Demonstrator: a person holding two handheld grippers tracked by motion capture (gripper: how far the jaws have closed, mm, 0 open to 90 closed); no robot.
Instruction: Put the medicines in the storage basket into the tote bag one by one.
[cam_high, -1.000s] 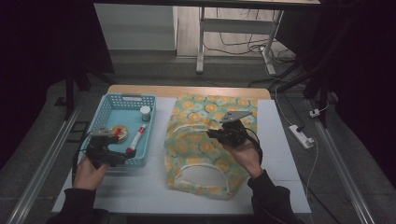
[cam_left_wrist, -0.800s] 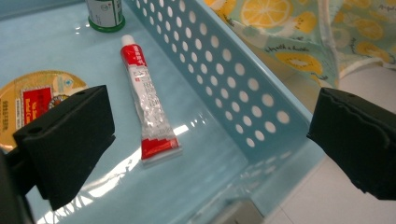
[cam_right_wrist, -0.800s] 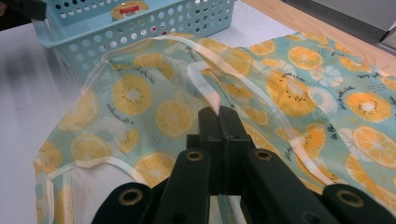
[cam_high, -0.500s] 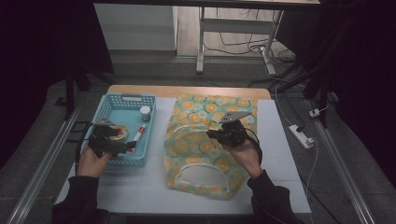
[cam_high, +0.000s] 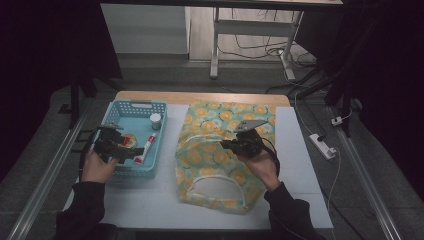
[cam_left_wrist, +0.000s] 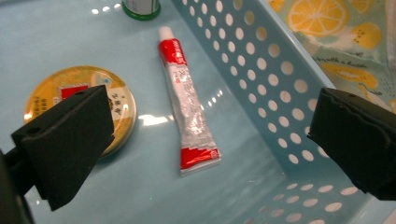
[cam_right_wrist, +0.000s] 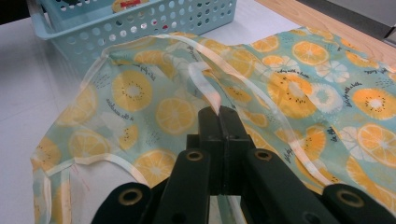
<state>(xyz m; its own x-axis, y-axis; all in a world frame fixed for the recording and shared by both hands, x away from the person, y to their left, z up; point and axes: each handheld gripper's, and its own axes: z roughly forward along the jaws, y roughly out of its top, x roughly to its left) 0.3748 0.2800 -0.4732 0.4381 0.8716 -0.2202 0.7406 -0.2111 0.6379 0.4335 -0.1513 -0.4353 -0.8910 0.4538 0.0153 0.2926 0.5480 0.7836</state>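
Observation:
A red and white tube (cam_left_wrist: 187, 107) lies flat in the blue perforated basket (cam_high: 131, 107), beside a round yellow tin (cam_left_wrist: 93, 81). My left gripper (cam_left_wrist: 210, 121) hangs open over the basket floor, one jaw above the tin and the other by the basket wall (cam_left_wrist: 261, 84), with the tube between them untouched. The left gripper (cam_high: 125, 149) sits at the basket's near end. A fruit-print bag (cam_high: 220, 120) lies flat to the right. My right gripper (cam_right_wrist: 219, 114) is shut on the bag's translucent handle (cam_right_wrist: 205, 70) and lifts it a little. In the high view the right gripper (cam_high: 229, 145) is over the bag's middle.
A small green-based jar (cam_high: 155, 120) stands at the basket's far right corner. White matting covers the table, with a wooden strip along the far edge. A power strip (cam_high: 321, 145) lies on the floor to the right. Table legs and cables stand beyond.
My left gripper has moved away from the person, from the basket's near edge to over its floor. The right gripper and the bag have stayed put.

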